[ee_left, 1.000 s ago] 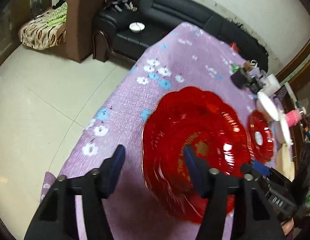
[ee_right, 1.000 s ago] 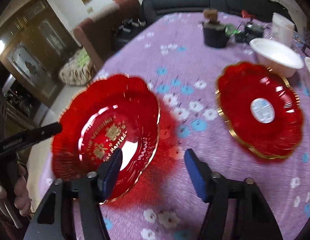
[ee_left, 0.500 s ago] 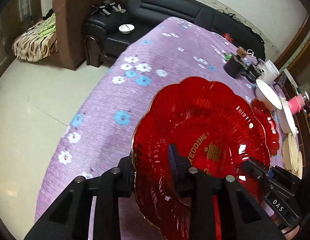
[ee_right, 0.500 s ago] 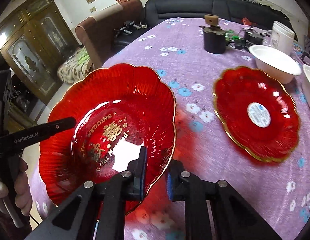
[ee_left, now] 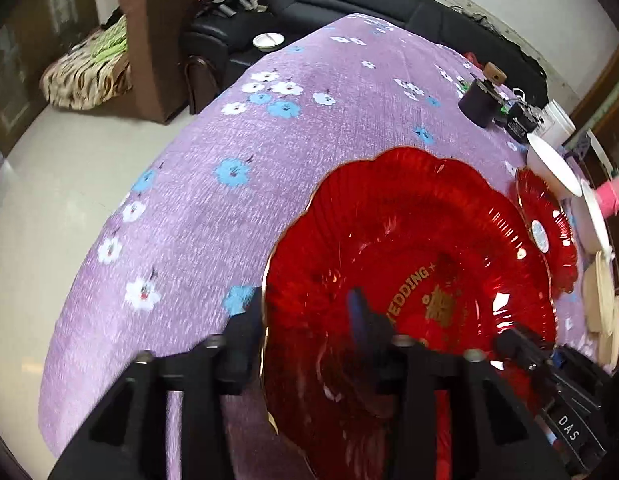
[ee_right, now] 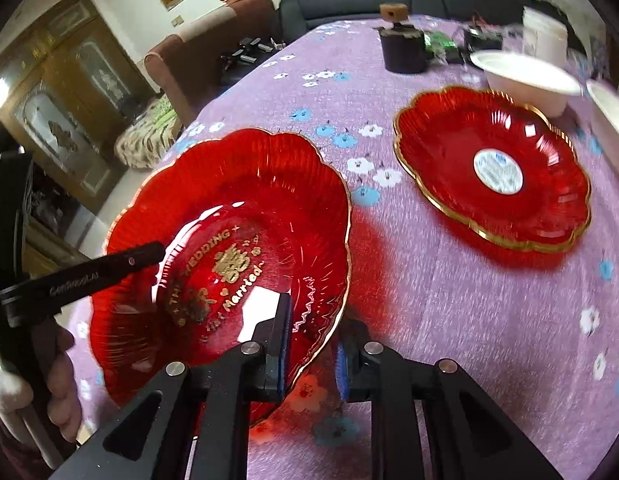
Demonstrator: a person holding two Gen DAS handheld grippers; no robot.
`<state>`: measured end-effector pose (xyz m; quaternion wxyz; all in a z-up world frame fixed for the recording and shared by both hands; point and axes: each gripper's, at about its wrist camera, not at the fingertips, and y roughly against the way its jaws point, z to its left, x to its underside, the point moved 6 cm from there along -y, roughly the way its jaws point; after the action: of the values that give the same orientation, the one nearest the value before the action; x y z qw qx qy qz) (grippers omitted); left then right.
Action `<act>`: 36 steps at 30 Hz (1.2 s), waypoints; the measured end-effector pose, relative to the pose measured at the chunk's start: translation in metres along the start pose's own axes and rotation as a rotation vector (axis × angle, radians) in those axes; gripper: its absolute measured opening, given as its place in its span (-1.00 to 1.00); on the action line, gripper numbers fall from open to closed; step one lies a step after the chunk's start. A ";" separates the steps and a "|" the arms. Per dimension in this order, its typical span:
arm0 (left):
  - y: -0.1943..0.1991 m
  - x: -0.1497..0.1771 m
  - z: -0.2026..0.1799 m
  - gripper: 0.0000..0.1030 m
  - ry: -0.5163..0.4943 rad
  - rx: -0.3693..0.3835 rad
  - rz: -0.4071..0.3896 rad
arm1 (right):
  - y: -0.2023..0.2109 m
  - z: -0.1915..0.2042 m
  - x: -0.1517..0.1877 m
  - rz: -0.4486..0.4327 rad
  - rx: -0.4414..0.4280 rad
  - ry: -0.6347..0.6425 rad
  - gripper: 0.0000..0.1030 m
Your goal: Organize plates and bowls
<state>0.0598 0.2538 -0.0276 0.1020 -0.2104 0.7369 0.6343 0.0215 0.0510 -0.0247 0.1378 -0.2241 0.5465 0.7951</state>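
Note:
A big red wedding plate with a gold rim and gold lettering is held off the purple flowered table. My left gripper is shut on its near-left rim. My right gripper is shut on the opposite rim of the same plate. A second red plate with a white sticker lies flat on the table to the right; it also shows in the left wrist view. A white bowl stands just behind it.
A black pot with a cork top, small gadgets and a white tub stand at the table's far end. More white plates and cream plates lie at the right edge. A sofa and armchair stand beyond the table.
Both grippers went from open to shut on the big red plate's rims. The plate has since lifted and shifted slightly toward the second red plate.

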 end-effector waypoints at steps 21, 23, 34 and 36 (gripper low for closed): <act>0.159 0.045 -0.096 0.43 -0.329 -0.290 -0.479 | 0.124 -0.111 0.016 -0.142 0.182 -0.098 0.82; 0.159 0.049 -0.106 0.43 -0.349 -0.283 -0.475 | 0.124 -0.129 0.023 -0.140 0.177 -0.150 0.82; 0.153 0.045 -0.135 0.43 -0.406 -0.191 -0.441 | 0.128 -0.160 0.005 -0.182 0.166 -0.222 0.77; 0.148 0.036 -0.135 0.47 -0.378 -0.118 -0.394 | 0.118 -0.162 -0.003 -0.180 0.166 -0.235 0.77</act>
<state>-0.0217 0.1316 0.1129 0.3465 -0.2330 0.6115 0.6722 0.0025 -0.1430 0.0225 0.2895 -0.1654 0.5680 0.7525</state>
